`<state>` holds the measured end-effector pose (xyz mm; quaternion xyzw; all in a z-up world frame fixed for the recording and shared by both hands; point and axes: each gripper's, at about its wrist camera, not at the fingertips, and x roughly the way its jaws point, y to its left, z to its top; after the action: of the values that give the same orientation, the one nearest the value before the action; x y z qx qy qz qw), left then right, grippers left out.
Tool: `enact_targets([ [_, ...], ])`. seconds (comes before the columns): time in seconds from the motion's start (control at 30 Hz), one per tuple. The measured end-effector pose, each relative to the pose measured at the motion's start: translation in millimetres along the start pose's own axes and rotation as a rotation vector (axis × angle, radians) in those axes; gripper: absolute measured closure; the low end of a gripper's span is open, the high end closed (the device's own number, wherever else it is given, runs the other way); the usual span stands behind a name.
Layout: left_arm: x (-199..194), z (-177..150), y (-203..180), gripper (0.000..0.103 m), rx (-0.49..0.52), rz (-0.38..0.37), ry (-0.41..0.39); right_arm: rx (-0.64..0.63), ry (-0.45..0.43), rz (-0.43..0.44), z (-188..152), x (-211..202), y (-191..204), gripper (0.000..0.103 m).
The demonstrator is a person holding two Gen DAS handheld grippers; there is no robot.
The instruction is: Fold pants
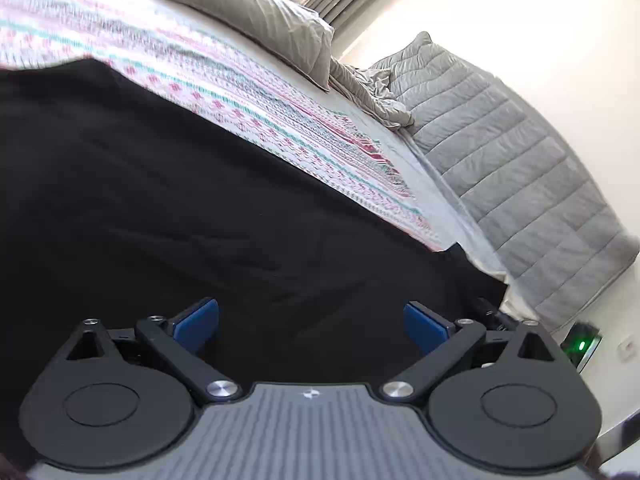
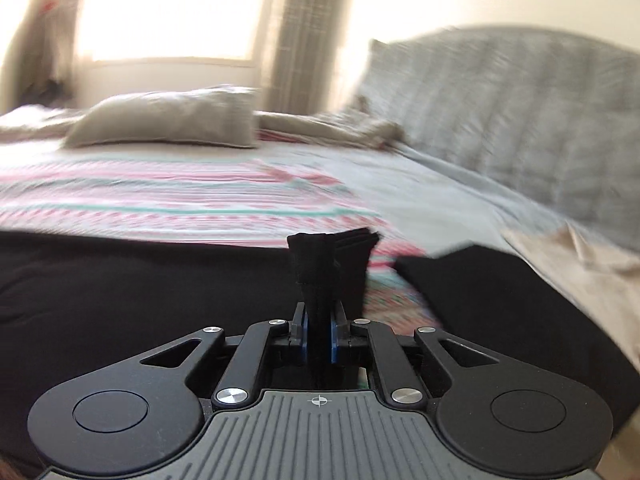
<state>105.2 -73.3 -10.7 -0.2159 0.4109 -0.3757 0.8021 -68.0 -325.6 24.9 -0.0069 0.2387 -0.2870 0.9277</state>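
right gripper [image 2: 319, 338], nearest in its own view: blue pads squeezed almost together on a bunched edge of the black soft-fabric pants [image 2: 120, 292], w/ a pleated tuft of cloth sticking up between the jaws. prob pinched at a hem or waistband corner so that edge can be carried over for a fold, tho which end of the garment it is i can't tell. the view is motion-blurred.

left gripper [image 1: 311, 322]: blue pads wide apart, nothing between them, hanging just above the flat pants [image 1: 160, 184]; can't tell if it touches the cloth. looks placed to pin or grab the other edge.

pants lie spread across the near part of the bed, on the pink/teal patterned white bedsheet [image 1: 224, 80], so there's a flat surface to fold on. further back: grey rectangular pillow [image 1: 256, 20], crumpled beige sheet [image 1: 368, 92], grey quilted blanket [image 1: 512, 160] draped at the wall side, then plaid curtain [image 2: 308, 40] and bright window [image 2: 172, 8].
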Motion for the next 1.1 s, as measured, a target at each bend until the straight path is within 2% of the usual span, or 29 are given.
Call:
enact_targets([
  [0.2,16.3,4.8,3.3,0.0,-0.12,-0.095,0.016,-0.238,-0.026,0.232,7.4,-16.2,75.3,0.096],
  [0.33,26.1,4.4,0.8,0.007,-0.157,-0.136,0.045,-0.375,-0.04,0.344,3.4,-33.8,120.0,0.096],
  [0.43,31.8,5.3,-2.0,0.014,-0.175,-0.155,0.066,-0.43,-0.053,0.394,2.5,-44.0,140.7,0.096],
  [0.57,36.2,9.0,-1.6,0.014,-0.217,-0.167,0.057,-0.443,-0.058,0.475,4.1,-55.8,151.5,0.096],
  [0.7,37.2,12.7,2.8,0.015,-0.264,-0.155,0.032,-0.464,-0.071,0.54,1.7,-68.2,161.8,0.096],
  [0.83,40.3,15.3,4.5,0.022,-0.3,-0.135,0.012,-0.464,-0.075,0.624,1.3,-74.5,163.6,0.096],
  [0.93,41.9,15.1,4.3,0.031,-0.303,-0.102,-0.004,-0.466,-0.078,0.661,-1.2,-81.2,164.0,0.096],
  [1.0,42.7,14.7,3.6,0.04,-0.287,-0.073,-0.013,-0.459,-0.077,0.675,-1.5,-80.7,163.6,0.096],
  [1.1,43.4,13.7,1.2,0.047,-0.252,-0.033,-0.029,-0.457,-0.072,0.705,-2.2,-82.6,163.9,0.096],
])
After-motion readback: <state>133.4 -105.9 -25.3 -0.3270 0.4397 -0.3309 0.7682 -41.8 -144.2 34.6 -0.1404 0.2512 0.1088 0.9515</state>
